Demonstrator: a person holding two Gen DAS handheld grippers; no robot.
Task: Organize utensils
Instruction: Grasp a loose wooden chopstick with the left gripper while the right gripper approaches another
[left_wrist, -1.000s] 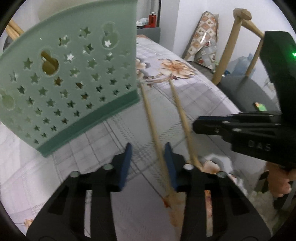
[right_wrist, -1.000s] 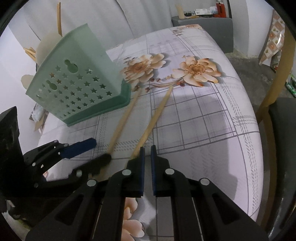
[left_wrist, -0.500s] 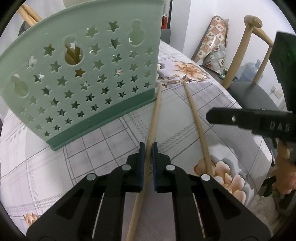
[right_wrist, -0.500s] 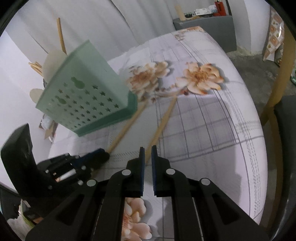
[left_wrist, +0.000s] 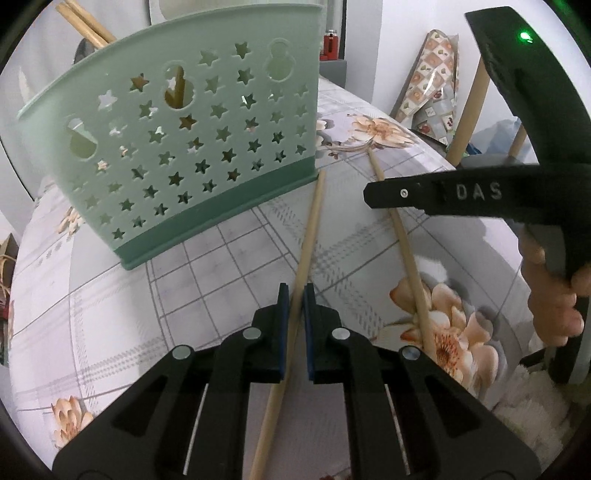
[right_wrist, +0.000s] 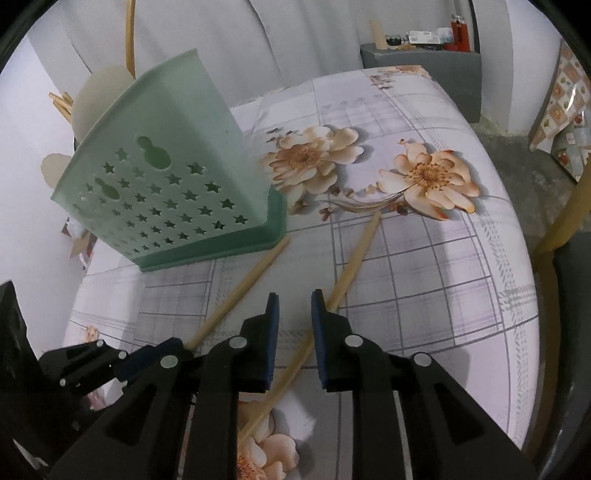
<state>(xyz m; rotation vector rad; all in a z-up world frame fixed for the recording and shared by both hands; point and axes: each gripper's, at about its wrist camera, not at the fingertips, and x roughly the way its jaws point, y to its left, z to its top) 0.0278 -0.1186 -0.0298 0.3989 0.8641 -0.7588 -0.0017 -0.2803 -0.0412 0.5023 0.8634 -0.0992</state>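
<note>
Basket: the green basket (left_wrist: 192, 147) with star cut-outs stands on the flowered tablecloth (left_wrist: 229, 258), and it is our landmark here.
Inside the basket: wooden sticks (left_wrist: 83, 22) poke up past its rim at the far left corner; more wood shows through one round hole. From the right wrist view a pale rounded utensil (right_wrist: 101, 92) rises behind its far wall. How many pieces are in there, I cannot tell.
Left stick: the left chopstick (left_wrist: 308, 236) lies with its far tip just beside the basket's near right corner, running back toward the camera.
Left gripper: the left gripper (left_wrist: 294, 295) has its blue pads clamped together on that chopstick, gripping it partway along.
Right stick: the right chopstick (right_wrist: 354, 258) lies to the right of the basket, apart from it, its tip by a printed flower (right_wrist: 430, 181).
Right gripper: the right gripper (right_wrist: 294, 306) has its jaws opening, pads apart; the chopstick passes under the right finger, not pressed.
Hand: a person's fingers (left_wrist: 554, 306) wrap the right gripper's handle.
Hard to make out: the near ends of both chopsticks run under the gripper bodies. The basket's floor is hidden by its walls.
</note>
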